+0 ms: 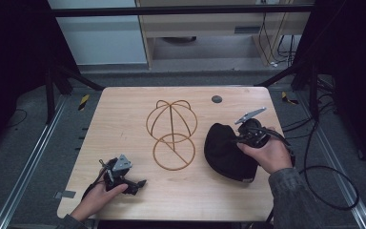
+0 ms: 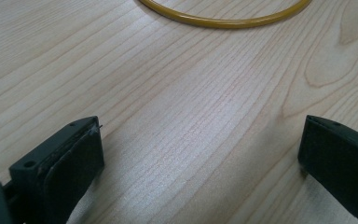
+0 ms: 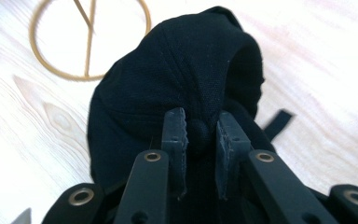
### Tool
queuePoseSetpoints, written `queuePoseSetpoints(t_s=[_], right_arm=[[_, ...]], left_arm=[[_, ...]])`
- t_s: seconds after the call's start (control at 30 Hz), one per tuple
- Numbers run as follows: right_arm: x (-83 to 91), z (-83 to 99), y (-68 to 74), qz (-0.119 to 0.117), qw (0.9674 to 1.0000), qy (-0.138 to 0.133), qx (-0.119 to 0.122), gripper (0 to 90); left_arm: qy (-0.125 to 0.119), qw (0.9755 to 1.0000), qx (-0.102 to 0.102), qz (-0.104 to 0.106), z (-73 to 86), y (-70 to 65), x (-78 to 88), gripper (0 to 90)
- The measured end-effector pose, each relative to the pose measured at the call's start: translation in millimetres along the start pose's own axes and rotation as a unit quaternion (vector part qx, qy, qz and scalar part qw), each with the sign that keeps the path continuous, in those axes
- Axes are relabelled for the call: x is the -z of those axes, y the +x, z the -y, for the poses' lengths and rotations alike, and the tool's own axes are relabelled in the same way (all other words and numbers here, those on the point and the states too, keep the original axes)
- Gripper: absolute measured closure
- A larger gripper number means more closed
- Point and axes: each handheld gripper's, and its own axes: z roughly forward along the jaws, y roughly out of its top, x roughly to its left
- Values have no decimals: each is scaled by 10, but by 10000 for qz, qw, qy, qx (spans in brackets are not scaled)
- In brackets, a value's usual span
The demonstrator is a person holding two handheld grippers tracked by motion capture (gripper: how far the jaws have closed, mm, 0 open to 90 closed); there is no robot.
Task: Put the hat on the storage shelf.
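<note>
**Cap pinched at crown button; stand lies to its left in frame**

The black cap lies on the wooden table at centre-right of the high view, crown tipped toward the upper right, brim end toward the lower right. Its long axis runs from upper left to lower right of that frame. In the right gripper view the cap bulges upward from the jaws, and a strap end shows at its right side.

The right gripper has its jaws drawn narrow and clamped on the cap's top button and the cloth around it. It comes at the cap from the cap's right edge in the high view.

The wire hat stand sits just left of the cap, in the frame's centre: a domed cage above a flat ring base. Cap and stand look apart, though close. Judgement: the coming move turns on carrying the cap leftward in frame and over the dome; the right hand is plainly the nearer.

The left gripper rests at lower left of the high view, well apart from the cap, jaws wide with bare table between them and the stand's ring ahead.
</note>
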Motion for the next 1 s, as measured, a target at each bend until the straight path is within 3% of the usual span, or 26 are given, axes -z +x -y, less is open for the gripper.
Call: queuePoseSetpoints(t_s=[0.13,0.33,0.67,1.0], right_arm=[[167,-2,24,-54,9994,-327,-59,767],[306,-10,45,51,9985,-552,-23,769],[448,-11,44,23,9964,-844,-73,771],[719,-21,81,-4,9913,-1307,-126,772]], left_arm=[[0,10000,1,1,0,0,0,0],[1,10000,-10,12,2,-1,2,0],[0,10000,-10,11,2,-1,2,0],[-2,10000,-9,11,2,-1,2,0]])
